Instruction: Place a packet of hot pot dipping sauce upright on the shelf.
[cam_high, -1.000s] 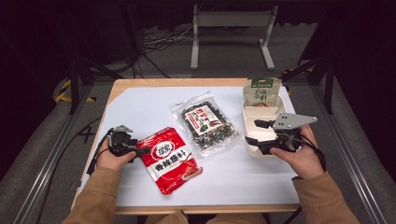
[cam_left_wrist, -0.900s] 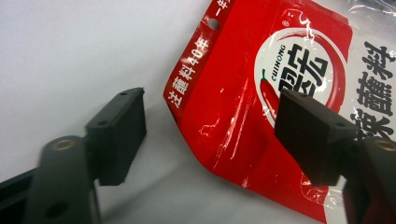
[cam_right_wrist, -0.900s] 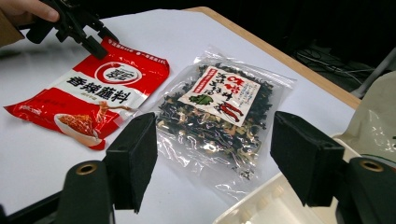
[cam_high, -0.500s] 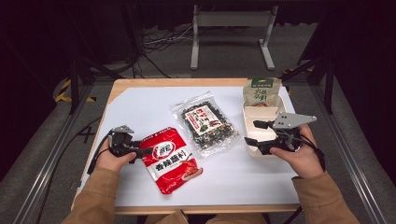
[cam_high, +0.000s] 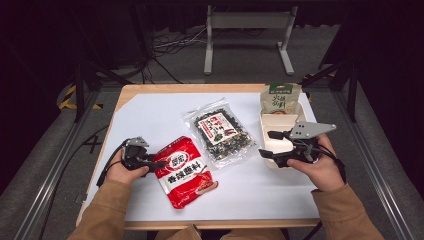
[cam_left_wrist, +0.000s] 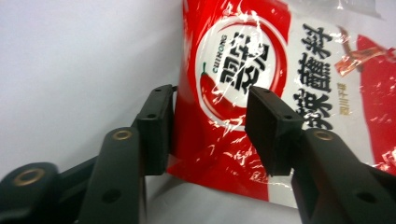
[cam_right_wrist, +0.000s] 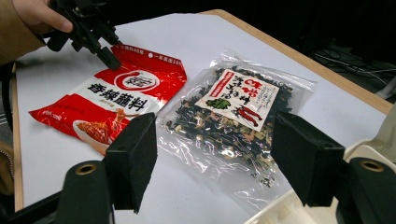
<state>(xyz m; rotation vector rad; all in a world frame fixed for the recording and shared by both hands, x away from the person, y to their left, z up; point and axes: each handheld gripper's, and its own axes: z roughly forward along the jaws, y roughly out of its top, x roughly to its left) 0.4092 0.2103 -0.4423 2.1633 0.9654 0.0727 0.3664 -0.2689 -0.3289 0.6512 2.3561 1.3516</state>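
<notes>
White table (cam_high: 150, 115) held everything, wooden edge showing round it. Three packets and one container on it. Clear packet of dark dried mix (cam_high: 220, 132) lay at centre. Red seasoning packet (cam_high: 184, 170) lay flat toward the near left, top corner pointing at the person's left hand. Cream takeaway box (cam_high: 280, 131) sat at the right, with a green-and-white pouch (cam_high: 280, 97) standing at its far end.

Left gripper (cam_high: 159, 163) was at the red packet's upper-left corner. Its jaws had just been closing. In the left gripper view the corner edge sat between the two pads (cam_left_wrist: 159, 126); the left pad looked to touch the edge, the right pad stood over the printed face with a gap visible, so no firm pinch yet by my read. Half-closed, narrowing.

Right gripper (cam_high: 267, 144) hovered by the near end of the box, jaws wide, holding nothing; its own view looked across the clear packet between the pads (cam_right_wrist: 133, 158).

Handling judgement: the red packet looked light, floppy, glossy film, crinkled, so likely slippery and prone to sagging or swinging when lifted from one corner. Contents probably shift. Best hold looked like the flat sealed top edge or corner, where film is doubled and stiffer, not the filled belly. Pinching low against the table risked the lower jaw pushing the packet away instead of sliding under. Not fragile; a firm squeeze should be fine.
</notes>
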